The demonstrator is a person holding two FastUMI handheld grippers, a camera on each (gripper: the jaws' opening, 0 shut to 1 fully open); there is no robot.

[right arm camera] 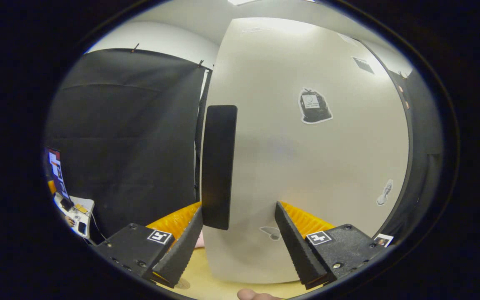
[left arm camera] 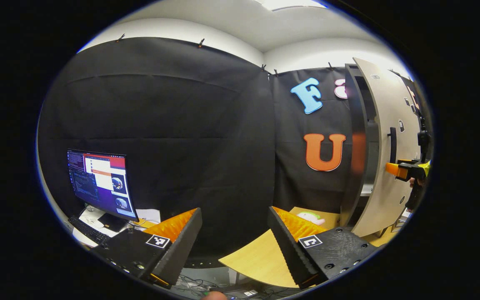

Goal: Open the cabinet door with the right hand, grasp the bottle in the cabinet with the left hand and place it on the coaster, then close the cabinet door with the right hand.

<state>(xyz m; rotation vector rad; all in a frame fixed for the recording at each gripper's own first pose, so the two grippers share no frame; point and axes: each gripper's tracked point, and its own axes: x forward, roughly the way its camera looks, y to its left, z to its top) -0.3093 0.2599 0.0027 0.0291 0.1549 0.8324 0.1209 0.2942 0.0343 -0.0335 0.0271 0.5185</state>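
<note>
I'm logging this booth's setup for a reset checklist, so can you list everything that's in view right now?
Cabinet door: one, beige, ajar, close ahead in the right gripper view.
Door handle: one, black, vertical bar near the door's edge, between the right gripper's open jaws.
Stickers: several, small, on the door front.
Table: one, light wood, below the cabinet.
Monitor: one, lit, on a desk at lower left in the left gripper view.
Keyboard: one, black, in front of the monitor.
Left gripper: one, jaws open, holding nothing.
Right gripper: one, jaws open astride the handle.
</note>
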